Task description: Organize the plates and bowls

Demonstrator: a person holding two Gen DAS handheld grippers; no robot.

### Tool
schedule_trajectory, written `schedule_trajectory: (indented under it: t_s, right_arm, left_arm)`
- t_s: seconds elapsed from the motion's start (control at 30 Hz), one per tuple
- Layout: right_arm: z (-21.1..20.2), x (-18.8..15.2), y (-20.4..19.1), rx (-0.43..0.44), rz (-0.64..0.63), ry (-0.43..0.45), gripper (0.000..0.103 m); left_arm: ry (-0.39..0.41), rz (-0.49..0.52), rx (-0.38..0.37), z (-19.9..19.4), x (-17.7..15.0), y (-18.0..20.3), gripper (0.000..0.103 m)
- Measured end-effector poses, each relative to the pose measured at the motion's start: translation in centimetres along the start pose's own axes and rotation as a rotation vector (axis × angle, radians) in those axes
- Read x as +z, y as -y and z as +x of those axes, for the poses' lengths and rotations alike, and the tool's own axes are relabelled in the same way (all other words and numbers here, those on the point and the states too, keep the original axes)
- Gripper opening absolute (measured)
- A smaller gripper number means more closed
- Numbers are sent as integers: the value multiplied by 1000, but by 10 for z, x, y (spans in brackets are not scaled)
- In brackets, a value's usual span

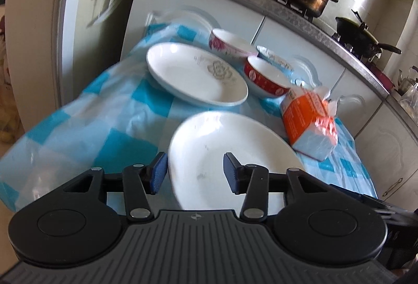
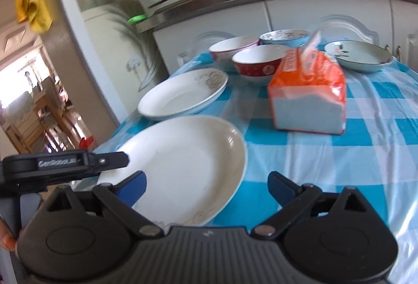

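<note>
Our left gripper (image 1: 194, 173) stands part-spread astride the near plate's (image 1: 235, 153) rim, pads clear; the right gripper (image 2: 206, 186) is spread wide, empty. At twelve o'clock lies the far plate (image 1: 196, 75). We should pinch the rim squarely, lift level, stack there.

Just ahead of the black, blue-padded left tool (image 1: 194, 170) sits a plain white plate (image 1: 230, 161); beyond it, a white plate with a grey flower (image 1: 196, 75). Further off are a red bowl (image 1: 266, 79), a pink-flowered bowl (image 1: 230, 43), and an orange tissue pack (image 1: 311, 119) on the blue-and-white checked cloth (image 1: 91, 122).
</note>
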State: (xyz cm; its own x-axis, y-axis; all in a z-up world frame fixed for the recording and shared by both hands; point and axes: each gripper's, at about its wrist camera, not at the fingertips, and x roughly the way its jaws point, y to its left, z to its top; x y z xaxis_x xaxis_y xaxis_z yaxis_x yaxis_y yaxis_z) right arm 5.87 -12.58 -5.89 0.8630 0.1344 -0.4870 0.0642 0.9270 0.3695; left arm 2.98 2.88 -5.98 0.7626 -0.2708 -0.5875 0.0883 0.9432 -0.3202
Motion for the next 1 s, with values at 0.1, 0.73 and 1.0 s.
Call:
schedule_trajectory:
  t_s: [0.1, 0.73, 1.0]
  right_arm:
    - [-1, 10, 3, -3, 10, 14, 100]
    - [55, 79, 3, 67, 94, 51, 100]
    - [109, 96, 14, 144, 202, -28, 100]
  left_arm:
    - [16, 9, 5, -1, 7, 0, 61]
    - [89, -82, 60, 43, 64, -30, 66]
    - [57, -129, 63, 76, 74, -41, 55]
